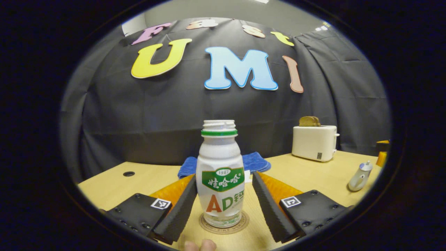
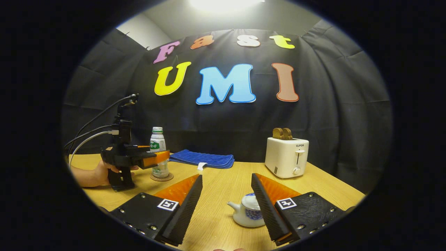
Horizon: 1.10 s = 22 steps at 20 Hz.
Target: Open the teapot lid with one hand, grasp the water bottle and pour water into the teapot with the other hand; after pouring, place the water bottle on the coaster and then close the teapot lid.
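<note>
Nearest to us in the left gripper view, our left claw (image 1: 223, 205) is spread wide with the water bottle (image 1: 220, 174) upright between its fingers, a clear gap on each side, so nothing is pinched yet. The bottle stands uncapped on the round coaster (image 1: 224, 223) at six o'clock on the bench (image 1: 111, 184). In the right gripper view our right claw (image 2: 226, 209) is also spread, and the teapot (image 2: 248, 211) sits low at about five o'clock, partly tucked behind the right-hand finger, its lid (image 2: 250, 201) on. We cannot tell from here whether that finger touches the pot. Further off at nine o'clock in that same view we see a hand (image 2: 99, 174) holding the left claw around the bottle. Beyond the bottle lies a folded blue towel (image 2: 202, 158) at about eleven o'clock, and a white toaster (image 2: 286, 157) with bread in its slots stands at one o'clock against the back of the bench. We judge that we are at the very start: both claws lined up, lid unopened, bottle ungrasped. Next, we think, the right claw must centre over the lid's knob and close on it, while the left closes squarely on the bottle's body, gently, since the thin plastic looks dented and may squash.
</note>
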Available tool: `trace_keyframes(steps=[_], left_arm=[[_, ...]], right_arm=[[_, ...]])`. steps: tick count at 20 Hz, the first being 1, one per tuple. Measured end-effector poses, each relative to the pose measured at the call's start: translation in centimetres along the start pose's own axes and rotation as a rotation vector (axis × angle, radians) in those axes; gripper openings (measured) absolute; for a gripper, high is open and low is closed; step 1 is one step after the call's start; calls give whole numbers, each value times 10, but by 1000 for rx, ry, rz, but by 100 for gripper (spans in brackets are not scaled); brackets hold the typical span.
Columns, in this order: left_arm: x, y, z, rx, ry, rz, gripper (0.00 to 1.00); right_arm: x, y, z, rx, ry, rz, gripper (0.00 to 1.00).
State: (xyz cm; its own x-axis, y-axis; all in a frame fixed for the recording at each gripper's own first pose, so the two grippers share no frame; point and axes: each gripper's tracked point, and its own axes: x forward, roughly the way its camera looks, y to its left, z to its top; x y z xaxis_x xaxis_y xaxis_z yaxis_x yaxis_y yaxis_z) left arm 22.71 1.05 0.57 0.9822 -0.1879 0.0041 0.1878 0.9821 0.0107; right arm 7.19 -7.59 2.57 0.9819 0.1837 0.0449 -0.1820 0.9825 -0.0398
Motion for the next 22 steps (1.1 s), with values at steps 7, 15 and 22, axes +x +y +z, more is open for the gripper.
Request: trace_keyframes(steps=[7,15,22], left_arm=[[-19,3,12,28,-27,36,100],[-127,-34,15,-15,-24,92,100],[-210,-81,-5,-40,-7,107,100]], right_arm=[[-1,-1,1,-12,-4,-5,87],[-14,28,1,36,37,-49,99],[-62,53,-18,47,48,-244,98]])
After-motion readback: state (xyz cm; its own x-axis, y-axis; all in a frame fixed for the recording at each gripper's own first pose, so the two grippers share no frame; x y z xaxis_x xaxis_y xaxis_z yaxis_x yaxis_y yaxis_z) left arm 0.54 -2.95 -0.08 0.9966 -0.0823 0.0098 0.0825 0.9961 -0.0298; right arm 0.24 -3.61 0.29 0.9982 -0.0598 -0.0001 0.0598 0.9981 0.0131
